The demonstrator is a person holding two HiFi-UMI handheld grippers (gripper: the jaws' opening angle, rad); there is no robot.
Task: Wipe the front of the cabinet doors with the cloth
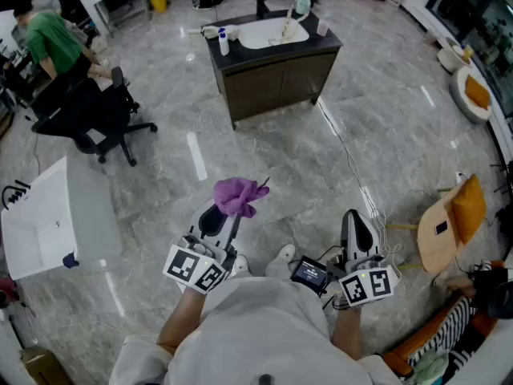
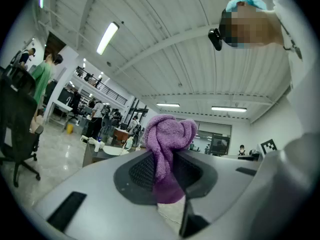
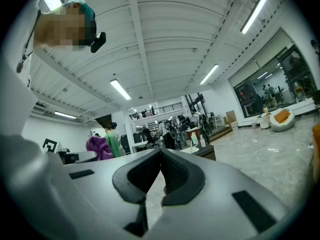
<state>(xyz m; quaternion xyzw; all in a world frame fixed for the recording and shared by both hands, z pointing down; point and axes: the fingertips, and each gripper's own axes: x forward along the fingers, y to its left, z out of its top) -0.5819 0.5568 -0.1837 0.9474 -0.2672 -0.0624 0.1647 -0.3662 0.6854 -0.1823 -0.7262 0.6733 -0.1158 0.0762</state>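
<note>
The crumpled purple terry cloth [image 1: 238, 195] sat pinched in the left gripper [image 1: 227, 215] while the right gripper [image 1: 357, 223] was closed on nothing, and the dark brown sink cabinet [image 1: 276, 87] stood well ahead, so the approach probably called for a firm clamp and arriving square to its doors.

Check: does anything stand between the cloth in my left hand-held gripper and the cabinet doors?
Nothing visible. Bare floor lies between the purple cloth and the cabinet doors. The office chair stands off to the left, a floor cable to the right.
</note>
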